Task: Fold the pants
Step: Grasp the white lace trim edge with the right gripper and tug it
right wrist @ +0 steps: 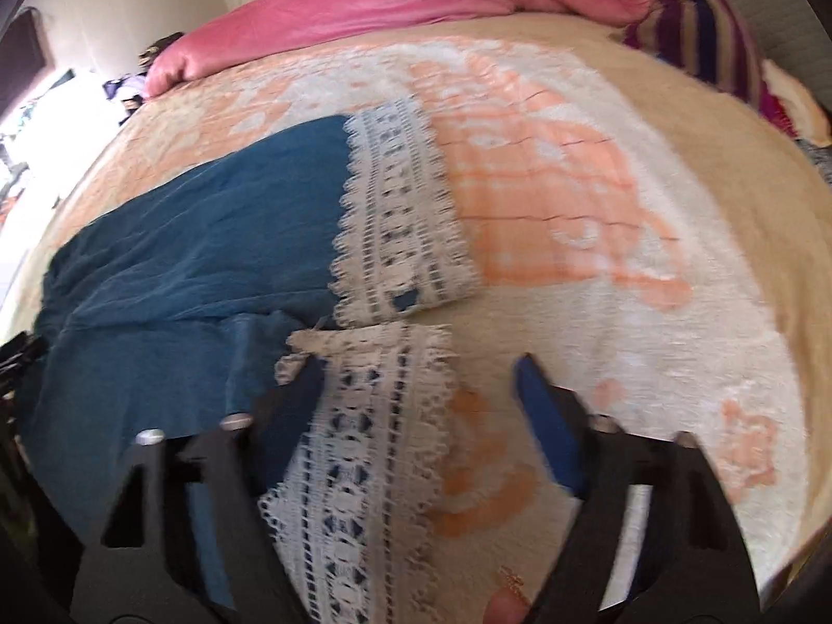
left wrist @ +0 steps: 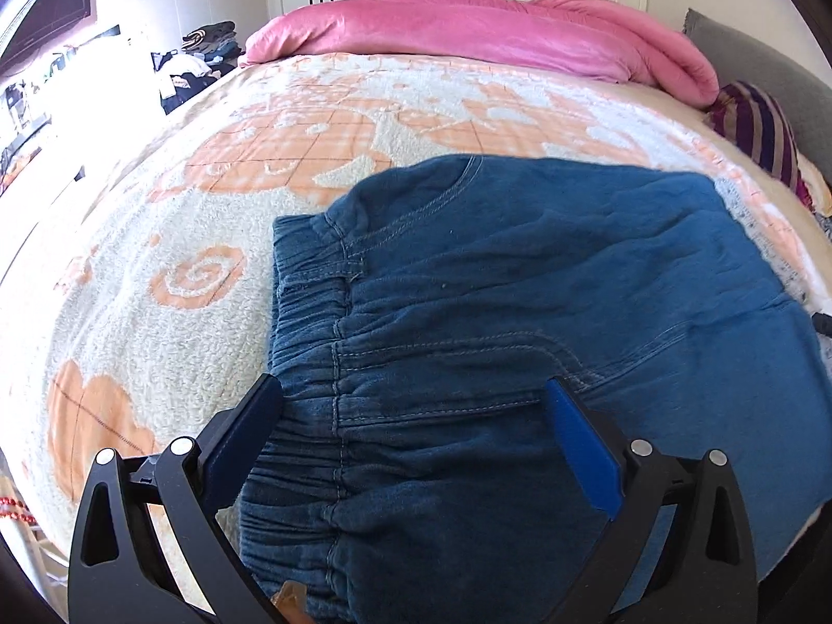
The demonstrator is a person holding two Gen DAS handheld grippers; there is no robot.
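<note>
Blue denim pants (left wrist: pixel 520 281) lie flat on the bed. In the left wrist view their gathered elastic waistband (left wrist: pixel 312 364) is near me. My left gripper (left wrist: pixel 413 398) is open, its fingers astride the waistband corner, just above the cloth. In the right wrist view the two legs (right wrist: pixel 197 260) end in white lace cuffs, a far one (right wrist: pixel 400 208) and a near one (right wrist: pixel 364 442). My right gripper (right wrist: pixel 418 379) is open over the near lace cuff, with its left finger (right wrist: pixel 307 379) at the cuff's edge.
The bed has a white and orange fleece blanket (left wrist: pixel 156 281). A pink duvet (left wrist: pixel 468 31) is bunched at the far end. A striped pillow (left wrist: pixel 759 125) and a grey cushion (left wrist: pixel 754 52) lie at the right. Clothes (left wrist: pixel 203 52) are piled beyond the bed's left side.
</note>
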